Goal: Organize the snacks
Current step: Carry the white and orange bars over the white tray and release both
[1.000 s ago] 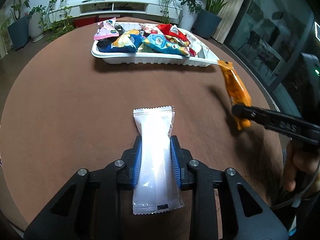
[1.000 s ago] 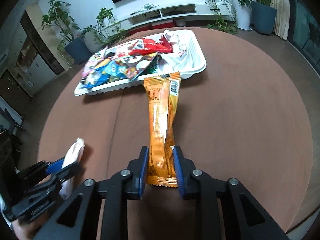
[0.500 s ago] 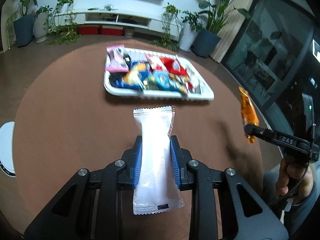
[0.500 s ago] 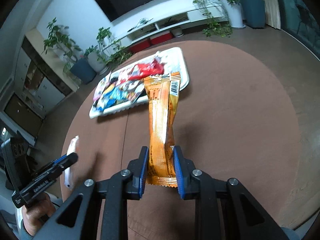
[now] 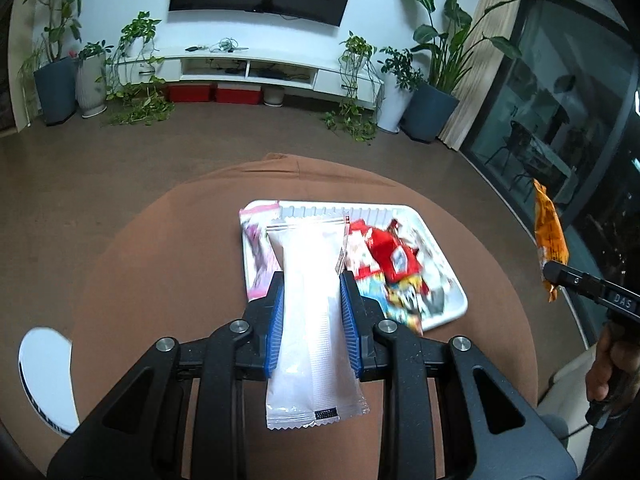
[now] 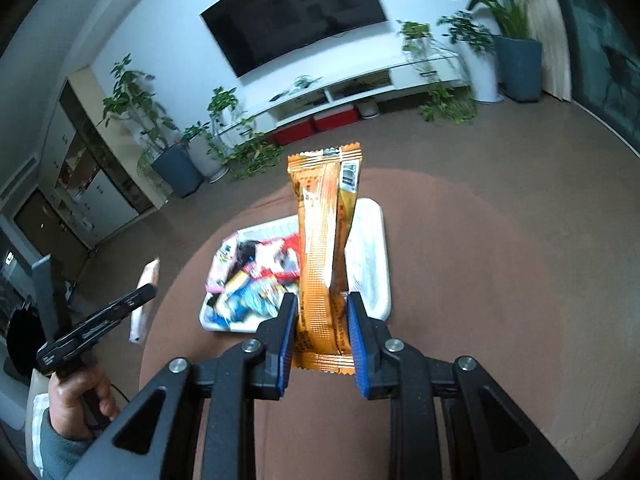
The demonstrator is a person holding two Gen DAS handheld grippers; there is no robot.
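Above the brown desk (image 5: pixel 160 280), near the white tray (image 5: pixel 452 280): left hand-held gripper (image 5: pixel 312 320) pinching white packet (image 5: pixel 310 300) mid-length, right hand-held gripper (image 6: pixel 322 336) pinching orange packet (image 6: pixel 324 240) low (light, soft, slippery film; best held mid-body).

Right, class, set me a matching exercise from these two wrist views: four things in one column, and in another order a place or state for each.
Things:
1. white packet
2. orange packet
3. white tray
4. red packet

Places or states:
A. lies in the tray among other snacks
B. clamped in the left gripper
C. rests on the round brown table
D. clamped in the right gripper

Pairs: 1-B, 2-D, 3-C, 4-A
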